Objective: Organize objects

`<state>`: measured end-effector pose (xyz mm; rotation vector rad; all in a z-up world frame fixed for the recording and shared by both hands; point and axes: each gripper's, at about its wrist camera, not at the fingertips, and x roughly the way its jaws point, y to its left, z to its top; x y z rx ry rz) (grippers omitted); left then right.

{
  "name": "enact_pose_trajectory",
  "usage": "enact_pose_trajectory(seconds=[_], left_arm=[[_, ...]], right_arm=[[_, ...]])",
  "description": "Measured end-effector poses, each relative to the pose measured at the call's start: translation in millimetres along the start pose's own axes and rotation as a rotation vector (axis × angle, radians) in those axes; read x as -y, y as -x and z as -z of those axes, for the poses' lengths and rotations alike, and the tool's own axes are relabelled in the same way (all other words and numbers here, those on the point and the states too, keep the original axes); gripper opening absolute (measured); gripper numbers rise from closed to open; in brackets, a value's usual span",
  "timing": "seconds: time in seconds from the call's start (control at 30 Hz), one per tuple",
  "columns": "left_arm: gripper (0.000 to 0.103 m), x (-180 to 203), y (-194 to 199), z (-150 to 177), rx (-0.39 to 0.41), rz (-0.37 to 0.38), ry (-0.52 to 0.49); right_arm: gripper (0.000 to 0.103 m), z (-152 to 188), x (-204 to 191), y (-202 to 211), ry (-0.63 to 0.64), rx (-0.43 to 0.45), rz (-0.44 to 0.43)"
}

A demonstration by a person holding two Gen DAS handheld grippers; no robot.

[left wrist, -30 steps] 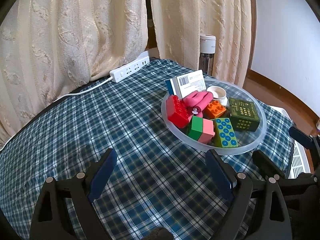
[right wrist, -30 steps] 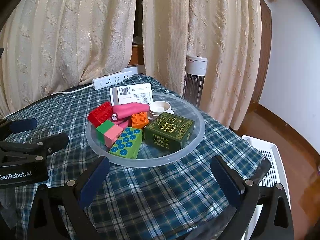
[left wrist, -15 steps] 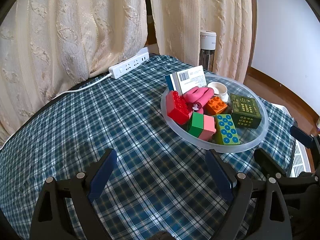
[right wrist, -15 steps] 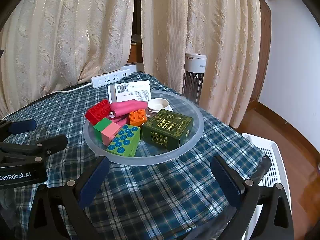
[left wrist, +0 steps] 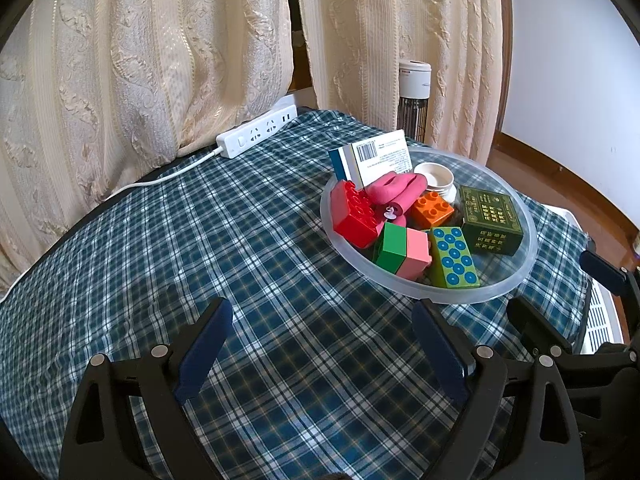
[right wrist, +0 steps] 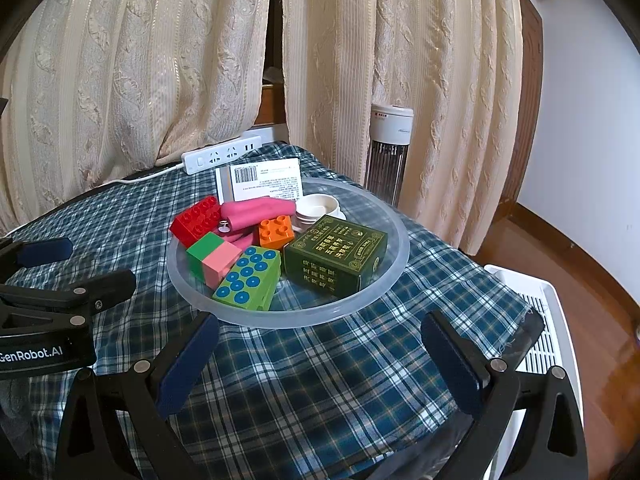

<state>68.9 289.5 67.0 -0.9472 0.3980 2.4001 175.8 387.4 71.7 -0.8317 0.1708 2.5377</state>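
Your left gripper [left wrist: 320, 344] hangs over the checked tablecloth [left wrist: 200, 240] with its jaws spread wide and nothing between them. Your right gripper [right wrist: 320, 356] is likewise wide apart and empty, held just in front of the near rim of the clear bowl [right wrist: 394, 268].

All the loose things sit inside that bowl, which rests on the cloth toward the table's right edge. Nearest you in the right wrist view is a green block with blue dots [right wrist: 248, 276], touching a green-and-pink block [right wrist: 212, 256] on its left. The dark green box [right wrist: 336, 256] lies flat to the right. Behind them are a red brick [right wrist: 196, 220], an orange brick [right wrist: 276, 232], and a rolled pink item [right wrist: 260, 210], possibly soft cloth or foam; the view does not settle it. A white barcode carton [right wrist: 260, 182] leans at the far rim, beside a small white lid [right wrist: 320, 206].

A white power strip [left wrist: 258, 136] lies on the cloth by the curtains [left wrist: 160, 60], well apart from the bowl.
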Motion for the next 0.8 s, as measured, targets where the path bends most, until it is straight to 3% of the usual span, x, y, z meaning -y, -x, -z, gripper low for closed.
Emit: enact_pose_trajectory(seconds=[0.8], left_arm=[[0.092, 0.9, -0.5, 1.4, 0.008, -0.011, -0.014]], right_arm=[[0.103, 4.3, 1.9, -1.9, -0.012, -0.005, 0.001]])
